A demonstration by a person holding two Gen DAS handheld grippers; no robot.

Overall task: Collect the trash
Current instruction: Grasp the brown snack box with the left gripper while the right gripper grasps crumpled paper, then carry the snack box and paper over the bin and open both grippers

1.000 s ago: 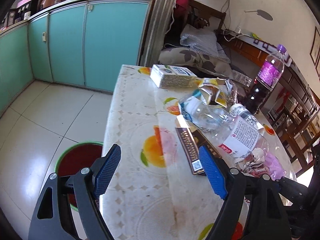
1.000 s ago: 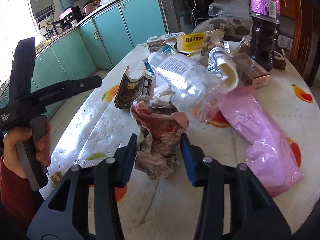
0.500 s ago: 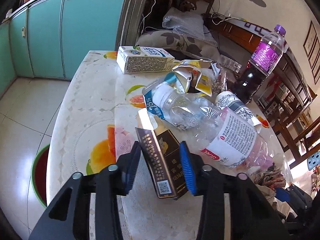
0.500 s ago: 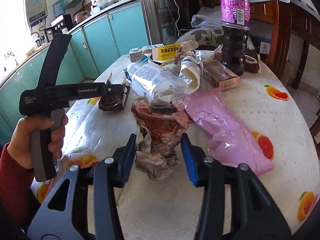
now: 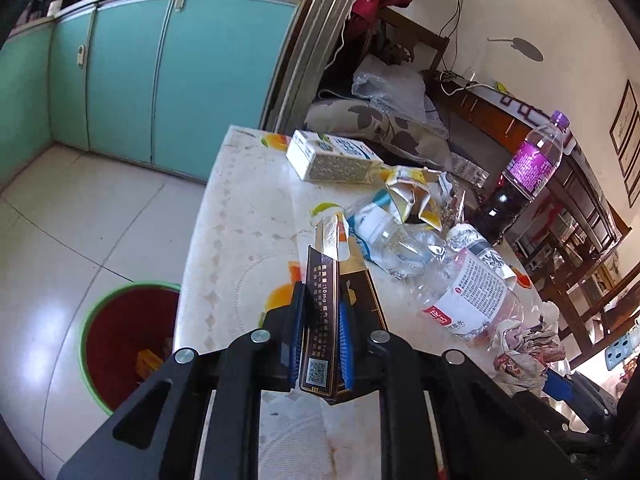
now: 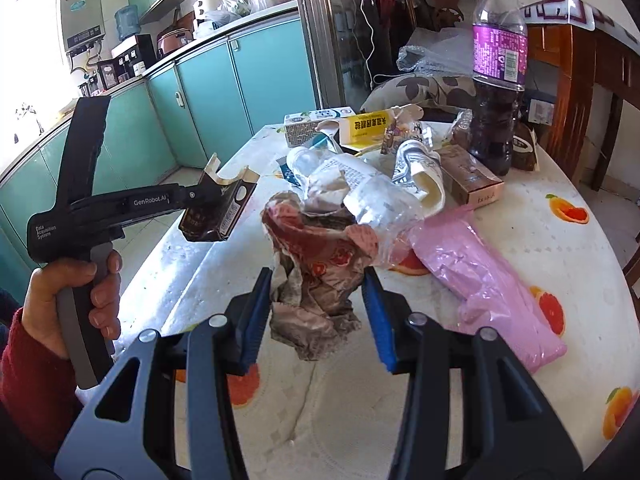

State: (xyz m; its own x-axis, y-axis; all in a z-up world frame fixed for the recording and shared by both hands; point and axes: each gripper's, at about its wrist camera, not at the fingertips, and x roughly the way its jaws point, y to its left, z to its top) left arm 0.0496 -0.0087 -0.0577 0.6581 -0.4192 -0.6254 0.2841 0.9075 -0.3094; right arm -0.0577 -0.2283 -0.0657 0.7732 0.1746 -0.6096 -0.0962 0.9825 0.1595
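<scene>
- The left tongs [image 5: 322,344] are pinching shut on a dark cigarette box [image 5: 326,320], blue pads pressing both of its narrow sides; in the right wrist view the box [image 6: 218,210] is hanging clear above the table [image 6: 520,216].
- The right tongs [image 6: 318,312] are standing partly open around a crumpled paper wad [image 6: 316,276], pads at or just beside its two flanks; whether they are already squeezing it I cannot tell, and the wad looks to be resting on the table.
- The step in hand, as I judge it, is carrying the box off to the red bin [image 5: 124,332] with the green rim, which is sitting on the floor just beside the table's left edge.
- The next move is calling for a swing left over the bin's mouth before letting go.
- Bottles, a milk carton [image 5: 332,156] and a pink bag [image 6: 492,280] are waiting on the table.
</scene>
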